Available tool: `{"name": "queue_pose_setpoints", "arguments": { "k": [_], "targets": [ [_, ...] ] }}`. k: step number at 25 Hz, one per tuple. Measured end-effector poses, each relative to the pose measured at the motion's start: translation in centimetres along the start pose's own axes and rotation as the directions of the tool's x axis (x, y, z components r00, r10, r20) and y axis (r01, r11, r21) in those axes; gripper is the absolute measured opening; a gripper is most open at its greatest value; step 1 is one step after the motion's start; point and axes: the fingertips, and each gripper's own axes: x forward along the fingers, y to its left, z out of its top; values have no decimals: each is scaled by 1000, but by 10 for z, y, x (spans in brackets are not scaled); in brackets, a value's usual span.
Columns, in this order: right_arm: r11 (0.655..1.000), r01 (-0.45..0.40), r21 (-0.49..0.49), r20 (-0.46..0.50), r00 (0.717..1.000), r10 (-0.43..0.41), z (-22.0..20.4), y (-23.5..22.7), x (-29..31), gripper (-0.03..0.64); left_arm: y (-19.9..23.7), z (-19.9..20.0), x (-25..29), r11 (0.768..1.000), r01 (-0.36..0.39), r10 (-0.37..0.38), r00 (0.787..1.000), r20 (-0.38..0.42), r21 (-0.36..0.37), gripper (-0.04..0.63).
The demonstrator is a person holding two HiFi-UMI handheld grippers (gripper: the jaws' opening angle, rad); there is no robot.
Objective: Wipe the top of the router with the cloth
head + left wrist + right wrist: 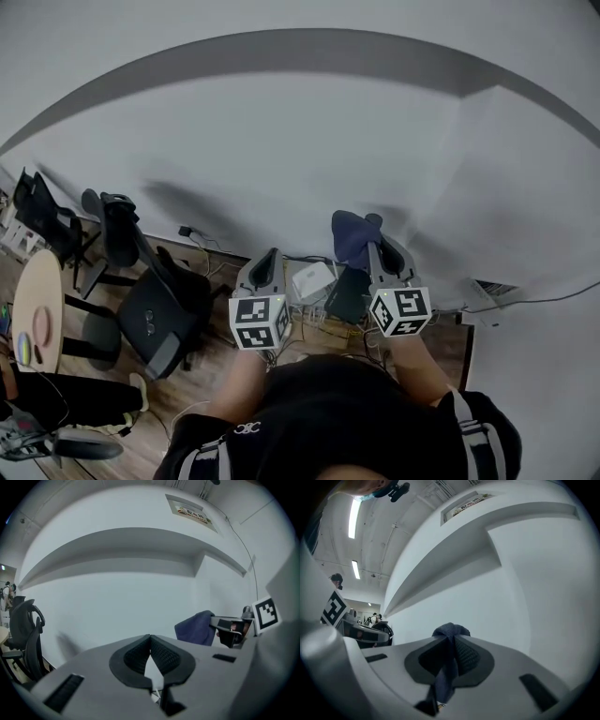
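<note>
A dark blue cloth [352, 234] hangs bunched from my right gripper [372, 234], which is shut on it and held up toward the white wall. In the right gripper view the cloth [449, 641] runs down between the jaws. My left gripper [270, 258] is raised beside it, shut with nothing in it; its fingertips meet in the left gripper view [150, 637], where the cloth [197, 627] shows to the right. Low between the two grippers lies a small white box, the router [312, 279], next to a dark box [349, 292]. Neither gripper touches the router.
Cables [314, 319] tangle around the router at the foot of the wall. Black office chairs [155, 305] stand at the left, and a round wooden table [39, 309] at the far left. A white power strip [483, 300] lies at the right.
</note>
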Motion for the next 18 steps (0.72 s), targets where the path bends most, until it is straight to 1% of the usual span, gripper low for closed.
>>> {"name": "queue_pose_setpoints", "arguments": {
  "k": [2, 5, 10, 18],
  "targets": [
    [1000, 18, 5, -11, 1000, -18, -4, -5, 0, 21, -2, -3, 3, 1000, 5, -5, 1000, -12, -4, 3],
    [999, 33, -29, -29, 999, -34, -13, -8, -1, 21, -4, -8, 6, 1000, 6, -6, 1000, -19, -5, 3],
    [999, 32, -24, -48, 998, -33, -25, -12, 4, 21, -6, -14, 13, 1000, 5, -5, 999, -33, -2, 3],
    [999, 8, -42, -44, 999, -10, -18, -6, 15, 21, -1, -10, 17, 1000, -1, 0, 1000, -29, -12, 3]
  ]
}}
